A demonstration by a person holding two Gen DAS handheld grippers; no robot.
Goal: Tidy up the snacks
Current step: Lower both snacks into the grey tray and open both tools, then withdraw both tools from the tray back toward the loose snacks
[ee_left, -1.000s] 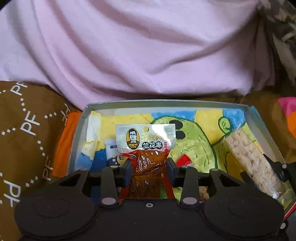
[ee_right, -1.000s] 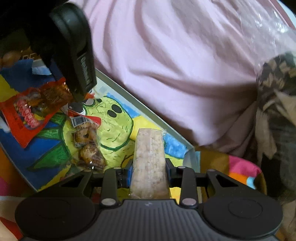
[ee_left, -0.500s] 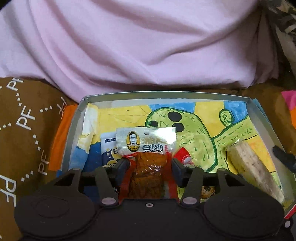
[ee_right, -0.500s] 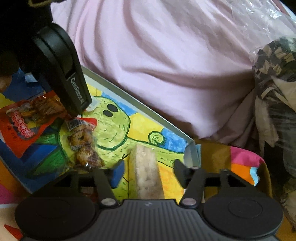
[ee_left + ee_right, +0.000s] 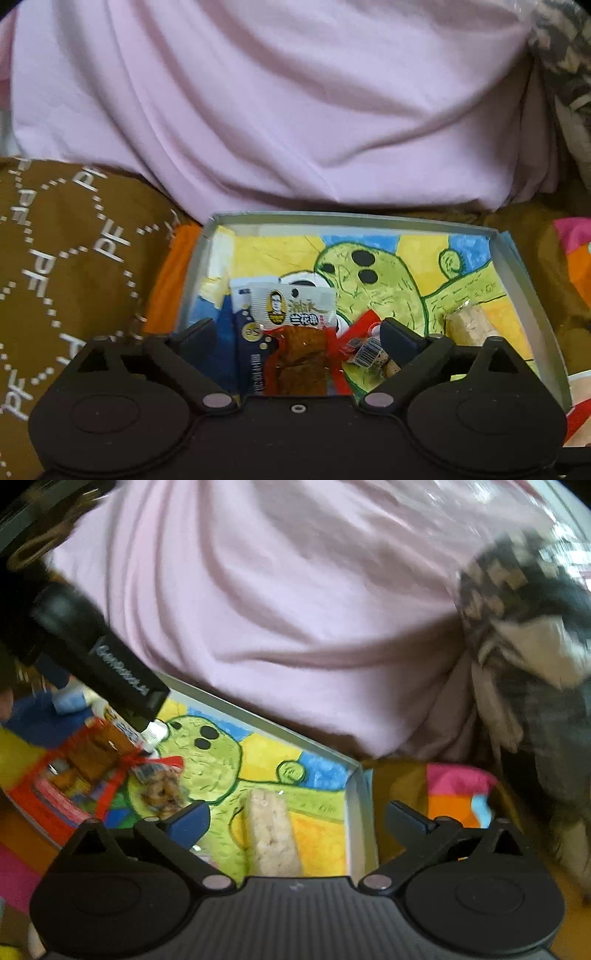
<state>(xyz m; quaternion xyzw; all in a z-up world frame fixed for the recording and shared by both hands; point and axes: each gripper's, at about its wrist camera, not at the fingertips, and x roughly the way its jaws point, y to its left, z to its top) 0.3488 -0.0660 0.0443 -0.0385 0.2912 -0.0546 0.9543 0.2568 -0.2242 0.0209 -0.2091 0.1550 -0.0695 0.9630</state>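
Jaws of both grippers opening, pads clear of the snacks. Left gripper point(image 5: 298, 338) spread over the tofu pack point(image 5: 295, 332), which lies loose in the tray point(image 5: 354, 218) near its left wall, half on a blue pack point(image 5: 245, 334); a red pack point(image 5: 365, 345) lies just right of it. Right gripper point(image 5: 297, 818) spread over the rice bar point(image 5: 271, 834), lying free by the tray's right wall. Pink cloth point(image 5: 295, 110) bunched beyond the far wall.
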